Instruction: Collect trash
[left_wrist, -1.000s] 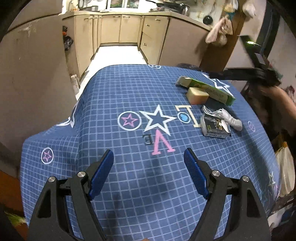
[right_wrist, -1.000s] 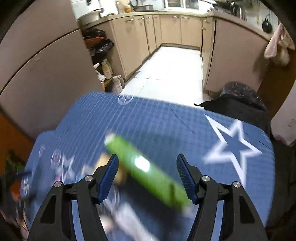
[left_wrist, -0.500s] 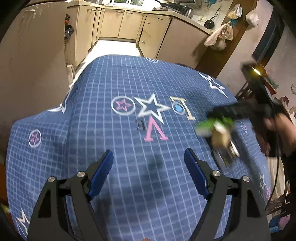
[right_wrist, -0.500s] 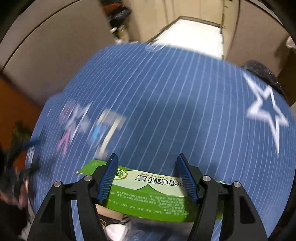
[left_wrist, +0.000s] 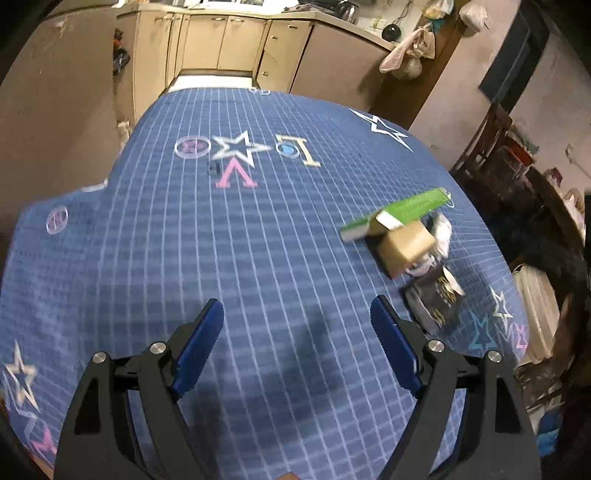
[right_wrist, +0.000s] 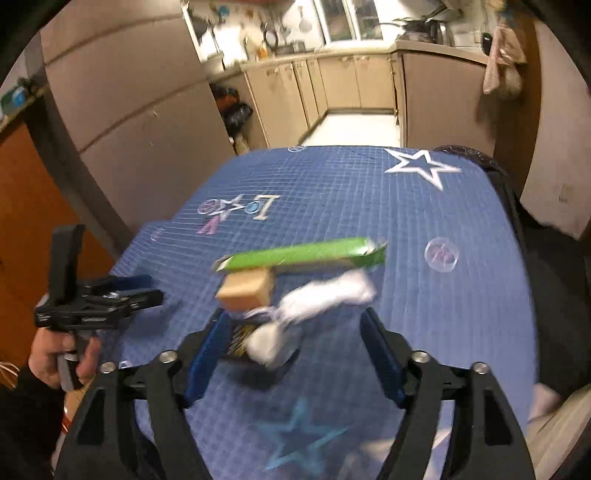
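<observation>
Gripping the left gripper (right_wrist: 122, 295) by its handle at the table's left edge, a hand (right_wrist: 61, 360) wrapped low on the grip, jaws standing wide with nothing between them, hanging tilted down over bare blue cloth (left_wrist: 221, 236). Leaving open cloth ahead and to the left as far as the star prints, the far edge dropping toward the kitchen floor. Lying in a blurred heap toward the right side: green box (left_wrist: 397, 212) long and flat, tan box (left_wrist: 406, 245) tipped against it, white wad (right_wrist: 325, 297) just beside, dark packet (left_wrist: 437, 295) nearest the right edge. Hanging tilted down over the heap, right gripper (right_wrist: 295, 350), jaws having just been opening, standing wide with the white wad and packet between them, pads not pressing on anything, green box lying beyond the tips
</observation>
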